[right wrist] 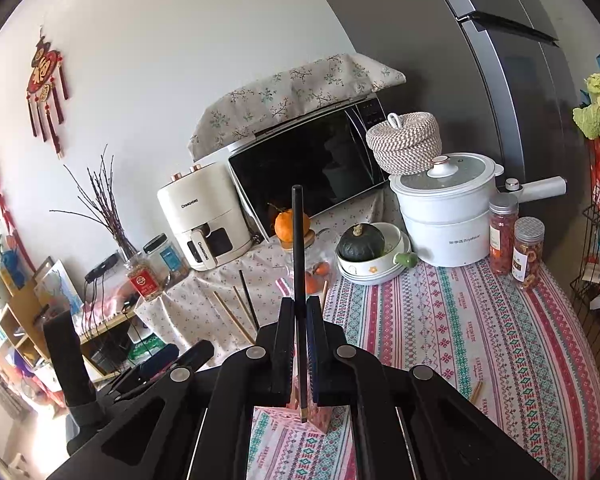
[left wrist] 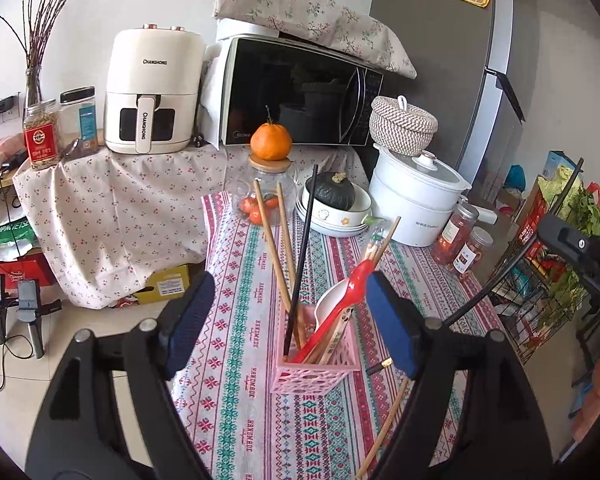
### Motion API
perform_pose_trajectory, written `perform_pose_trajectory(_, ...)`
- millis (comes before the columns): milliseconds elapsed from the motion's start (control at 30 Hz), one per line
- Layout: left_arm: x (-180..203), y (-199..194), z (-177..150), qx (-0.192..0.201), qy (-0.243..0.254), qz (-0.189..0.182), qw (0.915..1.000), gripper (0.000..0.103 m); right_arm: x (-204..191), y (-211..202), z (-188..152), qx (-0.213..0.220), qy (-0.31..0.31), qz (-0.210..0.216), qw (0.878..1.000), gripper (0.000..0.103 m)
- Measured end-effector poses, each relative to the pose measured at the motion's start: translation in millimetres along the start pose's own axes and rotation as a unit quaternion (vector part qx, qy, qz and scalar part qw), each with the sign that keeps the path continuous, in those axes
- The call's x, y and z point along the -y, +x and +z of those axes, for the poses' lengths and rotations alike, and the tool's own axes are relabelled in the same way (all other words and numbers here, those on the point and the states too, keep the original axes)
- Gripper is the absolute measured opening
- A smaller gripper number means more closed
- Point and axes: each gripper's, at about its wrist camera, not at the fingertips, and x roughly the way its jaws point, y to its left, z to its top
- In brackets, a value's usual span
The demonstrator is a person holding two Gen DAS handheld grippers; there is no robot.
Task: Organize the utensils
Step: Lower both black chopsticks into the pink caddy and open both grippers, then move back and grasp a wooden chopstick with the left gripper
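black chopstick | upright, clamped in right tool | pink holder ahead of left tool, spread wide

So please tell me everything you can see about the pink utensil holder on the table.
The pink utensil holder is a small square basket, seemingly plastic, with lattice-cut walls and a solid rim. It stands upright on the patterned tablecloth, in front of the open left gripper. Inside lean two wooden chopsticks, one black chopstick, a red spoon, a white spoon and a few more chopsticks. Another wooden chopstick lies on the cloth to its right, not touching it.
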Motion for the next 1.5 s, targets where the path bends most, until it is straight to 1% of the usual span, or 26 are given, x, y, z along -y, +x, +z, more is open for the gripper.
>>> perform_pose_trajectory(133, -10.8, 0.0, -10.0, -0.034, -0.005, 0.01, 0.9994, 0.086, -3.5, 8.9, 1.4, 0.009, 0.009, 0.003, 1.0, 0.006)
perform_pose_trajectory(233, -17.0, 0.3, -18.4, -0.051, 0.004, 0.022, 0.9984, 0.089, -7.3, 18.7, -0.2, 0.014, 0.008, 0.001, 1.0, 0.006)
perform_pose_trajectory(400, -23.3, 2.9, -28.6, -0.074, 0.017, 0.03, 0.9967, 0.089, -15.8, 37.9, -8.0, 0.014, -0.008, -0.014, 1.0, 0.006)
perform_pose_trajectory(533, -22.7, 5.4, -30.1, -0.081, 0.021, 0.03, 0.996, 0.089, -21.7, 56.2, -17.5, -0.005, -0.016, -0.018, 1.0, 0.006)
perform_pose_trajectory(667, -20.3, 5.1, -29.8, -0.079, 0.024, 0.031, 0.9961, 0.089, -26.9, 72.2, -27.0, -0.031, -0.032, -0.024, 0.999, 0.006)
perform_pose_trajectory(733, -18.7, 5.4, -30.0, -0.08, 0.026, 0.03, 0.9961, 0.089, -26.8, 78.2, -30.9, -0.043, -0.034, -0.017, 0.998, 0.007)
perform_pose_trajectory(800, -17.6, 6.3, -30.8, -0.084, 0.027, 0.027, 0.9958, 0.089, -25.4, 79.9, -32.1, -0.054, -0.029, -0.008, 0.998, 0.012)
perform_pose_trajectory(833, -17.7, 7.0, -31.3, -0.088, 0.025, 0.025, 0.9955, 0.089, -23.8, 78.6, -31.7, -0.056, -0.024, -0.002, 0.998, 0.021)
perform_pose_trajectory(867, -17.7, 7.5, -32.3, -0.093, 0.021, 0.022, 0.9952, 0.089, -22.9, 76.3, -30.8, -0.057, -0.022, 0.003, 0.998, 0.034)
perform_pose_trajectory(900, -17.6, 8.1, -33.2, -0.097, 0.018, 0.02, 0.9949, 0.089, -22.3, 72.7, -29.4, -0.056, -0.023, 0.004, 0.998, 0.042)
perform_pose_trajectory(933, -17.5, 8.7, -34.1, -0.102, 0.015, 0.018, 0.9945, 0.089, -21.3, 68.0, -27.9, -0.052, -0.024, 0.004, 0.998, 0.055)
perform_pose_trajectory(967, -17.1, 9.2, -35.0, -0.106, 0.013, 0.016, 0.9941, 0.09, -20.2, 62.6, -26.3, -0.047, -0.028, 0.003, 0.999, 0.061)
perform_pose_trajectory(1000, -16.1, 9.5, -36.2, -0.11, 0.011, 0.015, 0.9937, 0.09, -19.0, 57.8, -24.7, -0.044, -0.033, 0.0, 0.999, 0.063)
perform_pose_trajectory(1067, -13.7, 9.6, -38.3, -0.116, 0.007, 0.016, 0.9931, 0.091, -14.0, 49.5, -22.4, -0.047, -0.038, -0.007, 0.998, 0.073)
perform_pose_trajectory(1167, -9.5, 10.4, -42.8, -0.127, 0.003, 0.014, 0.9918, 0.096, -1.4, 38.5, -21.9, -0.059, -0.04, -0.019, 0.997, 0.082)
perform_pose_trajectory(1233, -4.8, 11.7, -47.1, -0.137, 0.004, 0.009, 0.9905, 0.097, 9.1, 34.0, -23.6, -0.074, -0.042, -0.037, 0.996, 0.085)
perform_pose_trajectory(1367, 9.2, 16.0, -56.0, -0.158, 0.023, 0.003, 0.9872, 0.097, 36.5, 29.8, -32.4, -0.112, -0.04, -0.076, 0.99, 0.088)
perform_pose_trajectory(1500, 30.2, 23.0, -64.9, -0.182, 0.052, -0.002, 0.9819, 0.097, 66.6, 27.1, -44.4, -0.158, -0.028, -0.112, 0.981, 0.088)
